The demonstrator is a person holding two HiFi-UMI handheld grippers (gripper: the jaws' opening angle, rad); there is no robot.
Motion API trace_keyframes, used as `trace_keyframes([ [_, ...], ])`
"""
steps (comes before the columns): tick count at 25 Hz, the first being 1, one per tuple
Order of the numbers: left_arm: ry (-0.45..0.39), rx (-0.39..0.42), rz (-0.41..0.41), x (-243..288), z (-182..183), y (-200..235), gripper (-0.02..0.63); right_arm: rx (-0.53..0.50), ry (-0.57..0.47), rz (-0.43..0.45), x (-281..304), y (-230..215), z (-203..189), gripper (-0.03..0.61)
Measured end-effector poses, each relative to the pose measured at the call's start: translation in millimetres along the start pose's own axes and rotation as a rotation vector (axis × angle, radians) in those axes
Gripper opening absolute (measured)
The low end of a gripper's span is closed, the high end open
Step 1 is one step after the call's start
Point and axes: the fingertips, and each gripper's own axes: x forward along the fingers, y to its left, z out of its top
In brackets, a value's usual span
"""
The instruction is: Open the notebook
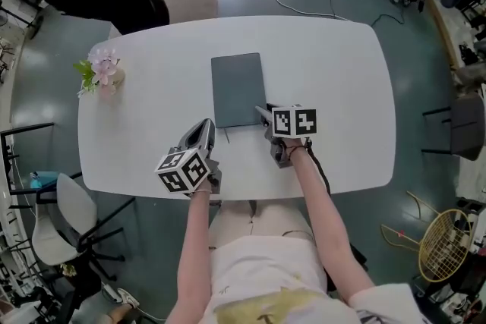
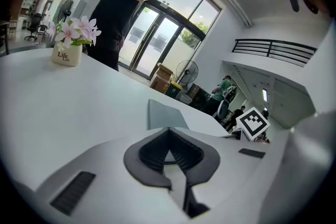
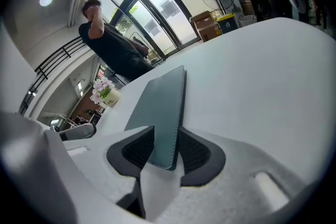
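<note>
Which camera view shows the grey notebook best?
The head view: the whole notebook lies closed, flat on the table. The right gripper view shows only its near edge, clamped by the right gripper; the left gripper view, a part beyond the shut left gripper.

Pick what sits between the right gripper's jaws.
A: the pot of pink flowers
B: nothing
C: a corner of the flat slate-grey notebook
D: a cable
C: the right gripper has its jaws pressed on both faces of the slate-grey notebook at its near corner.
</note>
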Motion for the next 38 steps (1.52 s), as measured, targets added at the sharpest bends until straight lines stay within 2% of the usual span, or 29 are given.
trace_keyframes([
  [7,-0.021,-0.035,0.023,-3,-6,2,-0.002,0.015,0.058,0.000,3,-5,-1,0.095],
  [18,-0.080,-0.041,0.055,-21,-9,-11,-0.002,0.015,0.011,-0.003,-8,-1,5,0.057],
  [24,-0.118,-0.049,0.085,-38,-6,-3,-0.002,0.005,-0.023,-0.001,-14,10,11,0.049],
  [32,-0.138,-0.050,0.074,-55,3,14,-0.002,-0.065,-0.078,-0.008,-27,39,25,0.044],
  [38,-0.131,-0.032,0.026,-63,22,35,-0.002,-0.144,-0.107,-0.072,-34,65,31,0.043],
])
